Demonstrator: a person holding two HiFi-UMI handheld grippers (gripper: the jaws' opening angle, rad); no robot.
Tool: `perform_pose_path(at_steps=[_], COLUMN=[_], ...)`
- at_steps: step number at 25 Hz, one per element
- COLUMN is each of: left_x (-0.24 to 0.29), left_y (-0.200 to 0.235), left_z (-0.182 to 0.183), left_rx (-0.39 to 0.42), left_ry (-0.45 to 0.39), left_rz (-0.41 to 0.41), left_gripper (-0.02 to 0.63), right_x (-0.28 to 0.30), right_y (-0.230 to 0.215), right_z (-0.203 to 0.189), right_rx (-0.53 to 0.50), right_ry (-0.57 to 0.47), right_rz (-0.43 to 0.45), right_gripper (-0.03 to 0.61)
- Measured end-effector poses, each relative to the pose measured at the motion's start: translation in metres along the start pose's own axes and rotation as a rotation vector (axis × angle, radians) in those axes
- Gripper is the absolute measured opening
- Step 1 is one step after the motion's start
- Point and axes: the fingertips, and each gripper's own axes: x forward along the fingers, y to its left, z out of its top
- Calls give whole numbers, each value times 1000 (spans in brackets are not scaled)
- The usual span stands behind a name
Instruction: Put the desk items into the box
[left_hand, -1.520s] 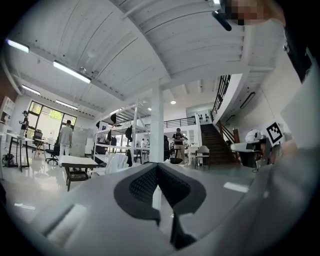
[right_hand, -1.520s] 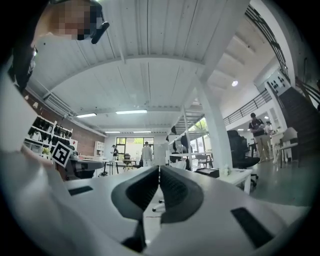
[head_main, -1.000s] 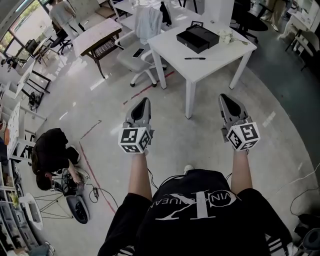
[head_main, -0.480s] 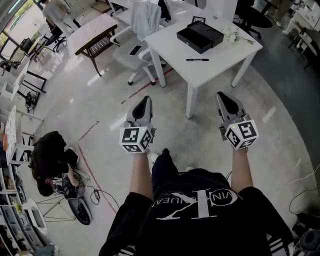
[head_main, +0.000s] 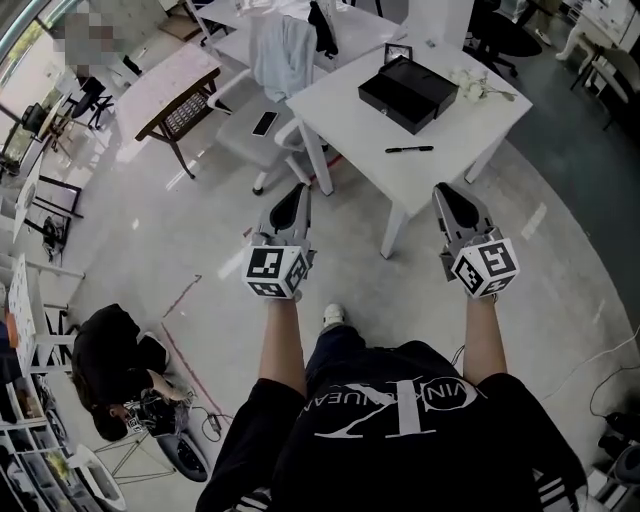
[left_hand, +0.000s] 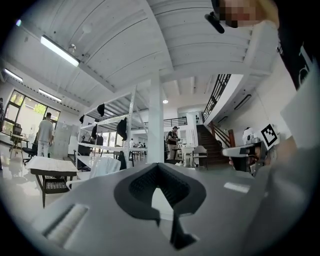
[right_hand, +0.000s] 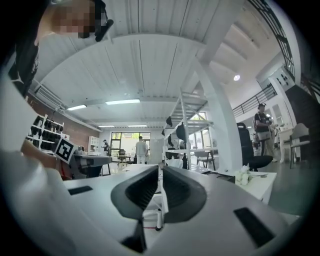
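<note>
We are holding the left gripper (head_main: 294, 195) and the right gripper (head_main: 447, 195) out over the floor (head_main: 180, 250), well short of the black box (head_main: 408, 92), and each has its jaws drawn together on nothing. The box is resting on the white desk (head_main: 440, 175). A black pen (head_main: 410, 149) is lying on the desk on the box's near side, and a small white cluster (head_main: 478, 85) is sitting just right of the box.
</note>
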Motion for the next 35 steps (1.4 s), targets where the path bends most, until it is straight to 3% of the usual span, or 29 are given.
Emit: perform_pose_path(at_steps=[7, 16, 28, 35], left_x=[54, 100, 143, 185], left_y=[53, 101, 93, 94], left_z=[-14, -35, -79, -97], left_rx=[-25, -23, -107, -82], left_ry=[31, 71, 130, 173], left_rz=[-94, -231, -368, -410], left_gripper=[5, 5, 5, 5], right_x=[72, 125, 134, 163], right_y=[2, 3, -17, -53], right_z=[-17, -37, -72, -106], right_rx=[6, 38, 65, 75], right_ry=[57, 89, 217, 284], right_rz=[-30, -136, -223, -206], right_gripper=[20, 20, 43, 69])
